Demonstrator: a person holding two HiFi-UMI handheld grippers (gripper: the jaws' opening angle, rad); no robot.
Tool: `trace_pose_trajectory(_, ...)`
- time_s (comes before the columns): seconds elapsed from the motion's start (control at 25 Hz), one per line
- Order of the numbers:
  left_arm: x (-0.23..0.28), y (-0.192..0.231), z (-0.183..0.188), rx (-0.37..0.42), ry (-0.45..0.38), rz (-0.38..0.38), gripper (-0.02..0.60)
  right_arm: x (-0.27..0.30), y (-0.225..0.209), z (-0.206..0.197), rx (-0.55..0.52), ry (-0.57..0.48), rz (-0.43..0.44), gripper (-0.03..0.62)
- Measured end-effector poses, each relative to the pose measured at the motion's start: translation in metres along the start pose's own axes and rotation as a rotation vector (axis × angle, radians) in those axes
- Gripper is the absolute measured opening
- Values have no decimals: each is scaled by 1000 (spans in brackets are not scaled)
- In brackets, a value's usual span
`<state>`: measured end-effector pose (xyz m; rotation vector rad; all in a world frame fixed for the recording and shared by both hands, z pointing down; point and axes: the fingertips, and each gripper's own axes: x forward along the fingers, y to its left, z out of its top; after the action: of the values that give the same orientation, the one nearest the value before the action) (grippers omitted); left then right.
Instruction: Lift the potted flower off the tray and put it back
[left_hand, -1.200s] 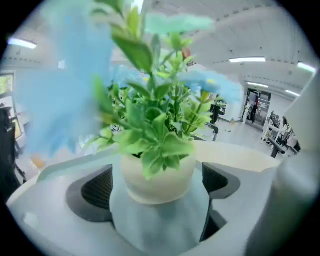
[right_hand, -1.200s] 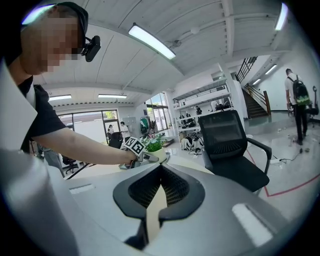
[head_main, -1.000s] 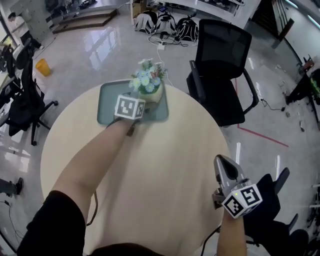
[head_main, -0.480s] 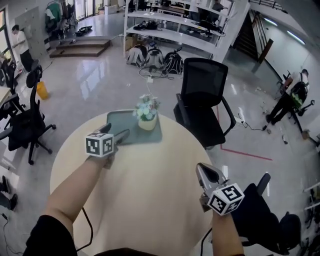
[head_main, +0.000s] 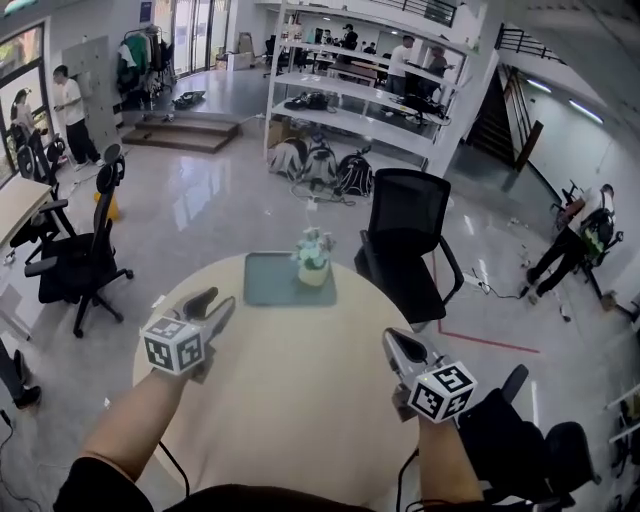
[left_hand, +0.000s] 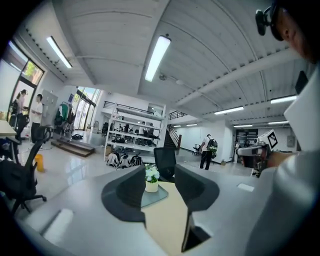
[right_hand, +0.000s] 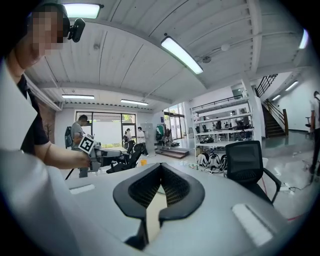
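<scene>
The round pale table fills the lower middle of the head view, on a glossy grey floor. A white shelf unit with people by it stands far off at 12 o'clock, and bags lie at its foot. A black office chair stands just off the table's rim at 1 o'clock, near the tray. Another black chair stands well apart at 10 o'clock. The grey-green tray lies at the table's 12 o'clock edge. The potted flower stands upright on the tray, toward its 2 o'clock corner. The left tool is held at the table's 9 o'clock side, well apart from the tray. Its jaws have just been closing and stand partly apart with nothing gripped; the pot shows far off through the gap. The right tool is at 4 o'clock, jaw tips together and empty.
</scene>
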<state>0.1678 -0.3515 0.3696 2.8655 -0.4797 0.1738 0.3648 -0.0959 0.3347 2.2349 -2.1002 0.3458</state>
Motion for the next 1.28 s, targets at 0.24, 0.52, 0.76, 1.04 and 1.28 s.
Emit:
trace_pose_trajectory(0.24,-94,-32,34,26,-94,-15,101,-20,43,21,-5,-23,53,14)
trace_pose_trajectory(0.52,-169,-69,37,30,-140,9,3,-44,88,37,-11,-38,122,14)
trace_pose_trajectory(0.76,-188,-97,29,-2,-151,-19,0,-46,111,43,0,-58,171,14)
trace_pose_trajectory(1.04,-193,-119,27,73,-142,-38,0,-48,126,44,10,-68,191,12)
trace_pose_trajectory(1.28,-196,-122,30,63,-150,-46,0,-51,127,42,-13,-63,174,12)
